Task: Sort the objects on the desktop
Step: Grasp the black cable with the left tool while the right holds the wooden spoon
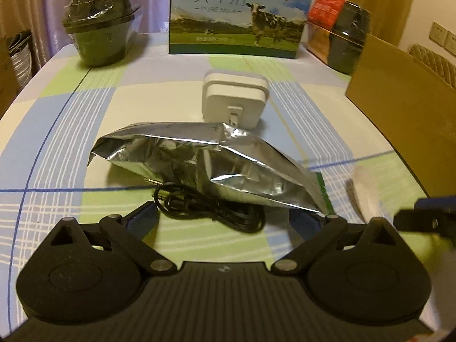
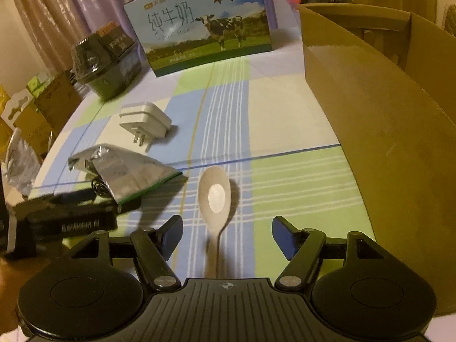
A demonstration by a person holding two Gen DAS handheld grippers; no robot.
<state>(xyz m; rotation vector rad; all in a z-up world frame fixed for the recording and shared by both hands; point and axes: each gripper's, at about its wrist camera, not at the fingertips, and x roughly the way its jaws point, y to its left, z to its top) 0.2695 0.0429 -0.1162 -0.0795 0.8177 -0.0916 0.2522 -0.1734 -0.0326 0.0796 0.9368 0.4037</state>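
Observation:
A crumpled silver foil bag (image 1: pixel 199 159) lies on the checked tablecloth, with a coiled black audio cable (image 1: pixel 211 208) in front of it and a white plug adapter (image 1: pixel 235 99) behind it. My left gripper (image 1: pixel 223 216) stands open just short of the cable, which lies between its blue fingertips. In the right wrist view a white spoon (image 2: pixel 215 196) lies bowl away from me, its handle running between the open fingers of my right gripper (image 2: pixel 226 236). The foil bag (image 2: pixel 128 171) and adapter (image 2: pixel 144 119) sit to its left. The left gripper's body (image 2: pixel 65 216) shows at the left edge.
An open cardboard box (image 2: pixel 370 108) stands at the right of the table. A milk carton box (image 1: pixel 242 11) stands at the back, flanked by wrapped dark bowls (image 1: pixel 99 22) and a dark package (image 1: pixel 344 37). The spoon (image 1: pixel 366 188) lies right of the bag.

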